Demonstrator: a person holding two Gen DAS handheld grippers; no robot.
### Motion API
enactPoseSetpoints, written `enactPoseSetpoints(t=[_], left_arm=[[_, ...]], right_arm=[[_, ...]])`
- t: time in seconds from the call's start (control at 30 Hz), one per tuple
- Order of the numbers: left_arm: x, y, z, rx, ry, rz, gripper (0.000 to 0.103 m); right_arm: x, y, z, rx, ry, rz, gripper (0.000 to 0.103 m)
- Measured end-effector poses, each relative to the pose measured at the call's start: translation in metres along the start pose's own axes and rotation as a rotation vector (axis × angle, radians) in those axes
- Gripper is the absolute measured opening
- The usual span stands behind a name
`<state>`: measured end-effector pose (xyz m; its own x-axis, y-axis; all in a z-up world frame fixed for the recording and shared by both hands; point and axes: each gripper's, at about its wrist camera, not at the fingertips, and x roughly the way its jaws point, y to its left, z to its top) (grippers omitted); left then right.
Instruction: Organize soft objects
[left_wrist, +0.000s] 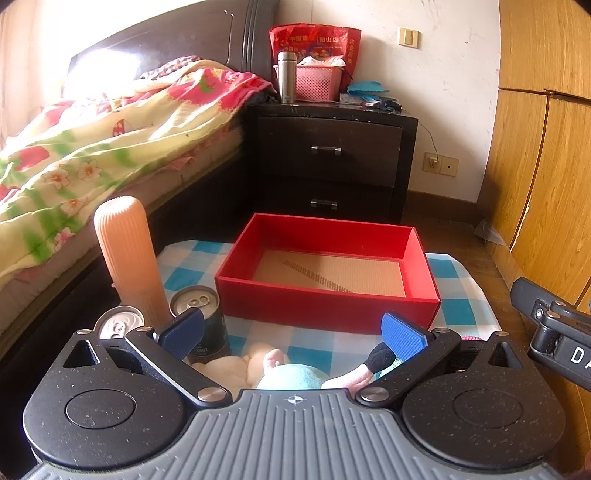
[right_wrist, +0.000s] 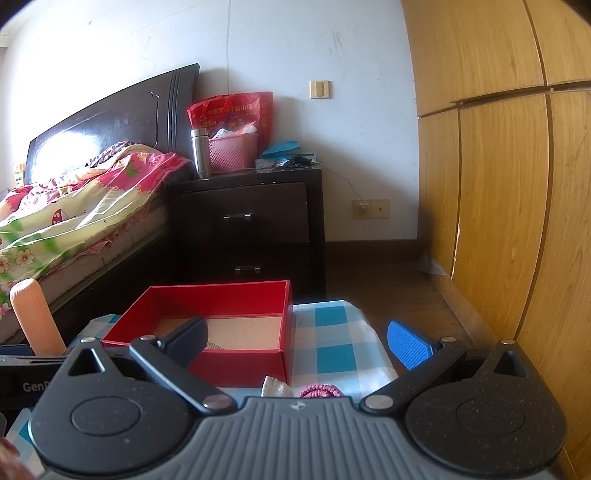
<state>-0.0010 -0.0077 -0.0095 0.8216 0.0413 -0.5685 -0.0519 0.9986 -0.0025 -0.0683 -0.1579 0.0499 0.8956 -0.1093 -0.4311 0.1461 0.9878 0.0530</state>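
Observation:
An empty red box (left_wrist: 328, 291) stands on a blue-and-white checked cloth (left_wrist: 454, 310). My left gripper (left_wrist: 291, 332) is open above a plush toy (left_wrist: 291, 373) with cream, teal, pink and black parts, lying just in front of the box. My right gripper (right_wrist: 299, 341) is open and empty over the red box (right_wrist: 207, 332) and the cloth (right_wrist: 332, 343). A maroon knitted item (right_wrist: 319, 391) and a white soft item (right_wrist: 275, 387) lie near its base, partly hidden.
Two drink cans (left_wrist: 201, 317) and a peach ribbed cylinder (left_wrist: 129, 258) stand left of the box. A bed (left_wrist: 74, 155) lies at left, a dark nightstand (left_wrist: 332, 158) behind, wooden wardrobe doors (right_wrist: 498, 184) at right. The right gripper's body (left_wrist: 557, 339) shows at the right edge.

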Motion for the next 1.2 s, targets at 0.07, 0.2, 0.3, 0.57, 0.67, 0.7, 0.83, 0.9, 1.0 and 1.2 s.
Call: enactPoseSetpoints(t=[0.07,0.2,0.3,0.57,0.67,0.7,0.83,0.9,1.0,1.2], left_arm=[[-0.0001,-0.0003,-0.0005,-0.001,-0.001,0.002,0.098],[-0.0007,-0.0010,-0.0005,0.000,-0.002,0.004,0.098],[-0.0010,-0.0008,0.0000,0.002,-0.002,0.006,0.098],[-0.0018,-0.0014,-0.0004,0.005,0.001,0.007,0.098],[-0.0020,-0.0019,-0.0002,0.007,0.001,0.009,0.098],[-0.0020,-0.0019,-0.0001,0.006,0.000,0.010,0.098],[-0.0021,-0.0023,-0.0002,0.010,0.001,0.010,0.098],[-0.0025,-0.0027,-0.0003,0.013,0.000,0.011,0.098],[-0.0025,-0.0027,-0.0001,0.014,-0.002,0.012,0.098],[-0.0023,-0.0028,-0.0002,0.016,-0.001,0.012,0.098]], right_arm=[[0.0001,-0.0006,-0.0006,0.001,0.002,0.001,0.085],[0.0000,-0.0021,-0.0004,0.005,0.003,0.002,0.085],[0.0002,-0.0013,-0.0005,0.005,0.004,0.002,0.085],[0.0006,-0.0006,-0.0001,0.006,0.010,0.007,0.085],[0.0003,-0.0005,-0.0008,0.009,0.011,0.007,0.085],[0.0004,-0.0004,-0.0010,0.010,0.011,0.007,0.085],[0.0000,-0.0014,-0.0015,0.010,0.012,0.009,0.085],[0.0002,-0.0021,-0.0010,0.010,0.013,0.009,0.085],[0.0002,-0.0020,-0.0010,0.009,0.012,0.009,0.085],[0.0004,-0.0022,-0.0005,0.008,0.014,0.010,0.085]])
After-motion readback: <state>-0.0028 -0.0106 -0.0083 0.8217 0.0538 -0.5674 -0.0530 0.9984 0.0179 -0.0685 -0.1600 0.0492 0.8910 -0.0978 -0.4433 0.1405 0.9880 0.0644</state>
